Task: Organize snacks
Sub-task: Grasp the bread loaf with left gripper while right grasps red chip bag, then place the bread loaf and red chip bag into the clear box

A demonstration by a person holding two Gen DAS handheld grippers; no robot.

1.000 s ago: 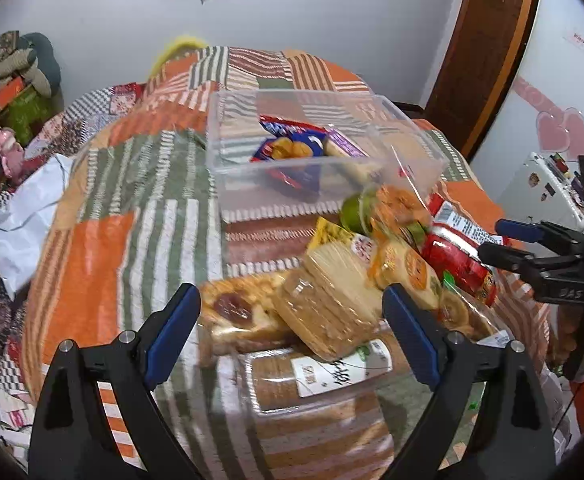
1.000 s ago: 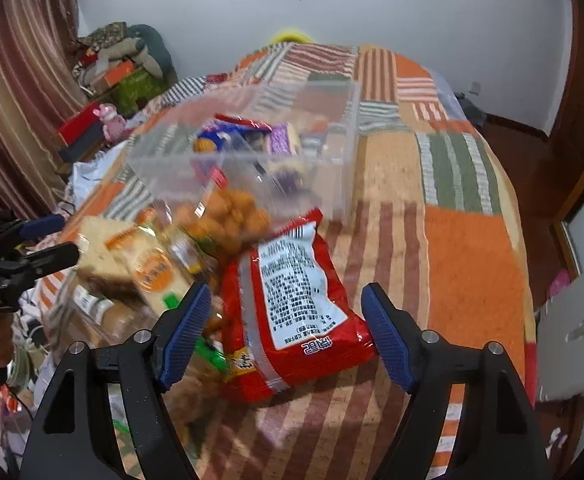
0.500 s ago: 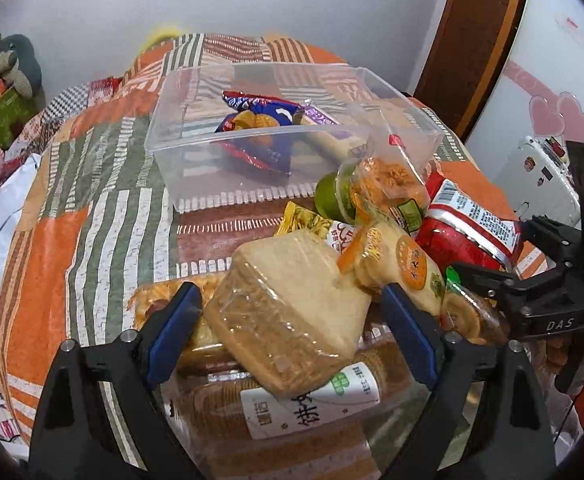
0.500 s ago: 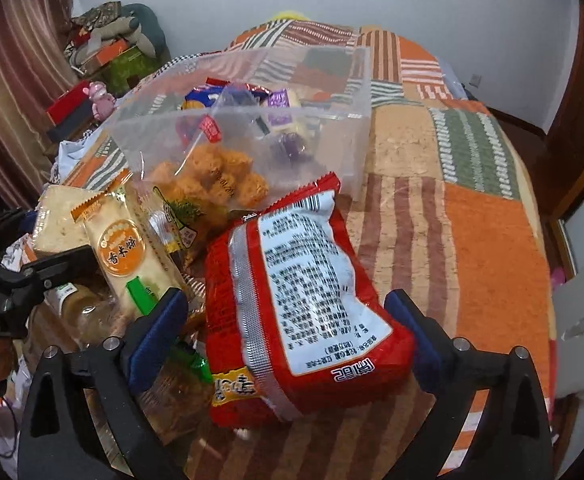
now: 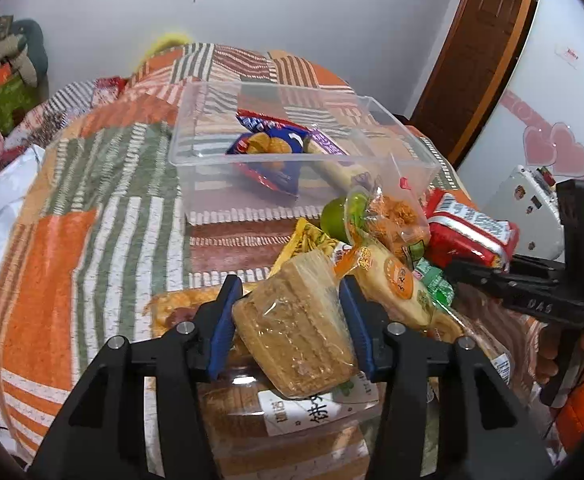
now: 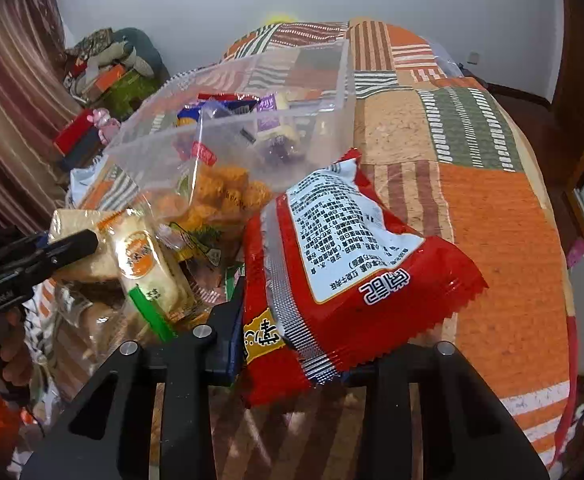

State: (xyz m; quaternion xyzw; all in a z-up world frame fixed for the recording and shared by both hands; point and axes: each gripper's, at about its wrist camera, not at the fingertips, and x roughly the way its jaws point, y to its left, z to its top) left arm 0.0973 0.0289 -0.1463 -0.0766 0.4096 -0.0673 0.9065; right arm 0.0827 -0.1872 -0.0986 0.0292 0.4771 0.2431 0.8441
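patchwork bed, one bin, two packs gripped

patchwork bedspread [image 5: 91,216] in orange, green and white stripes covers the bed under everything. on it stands one clear plastic bin [image 5: 251,184], uncovered, with one blue chip bag [image 5: 269,148] and one long pale bar in a purple wrapper [image 5: 332,160] inside; more may lie behind them, hard to tell through the plastic.

just in front of the bin lies a heap of snacks. the left gripper [image 5: 292,316] has its blue pads pressed on both sides of one clear-wrapped cracker stack [image 5: 300,332], tilted above the heap. the right gripper [image 6: 296,332] is clamped on the lower end of one red bag [image 6: 344,264] with a white printed back panel; its right finger is hidden behind the bag.

beside these lie one round rice cracker sleeve [image 6: 147,268] with an orange label, one clear bag of orange fried bites [image 6: 219,196], one green cup [image 5: 338,220] and one yellow packet [image 5: 308,240], mostly buried. a large cracker pack [image 5: 292,420] sits lowest, cut off by the gripper arms.
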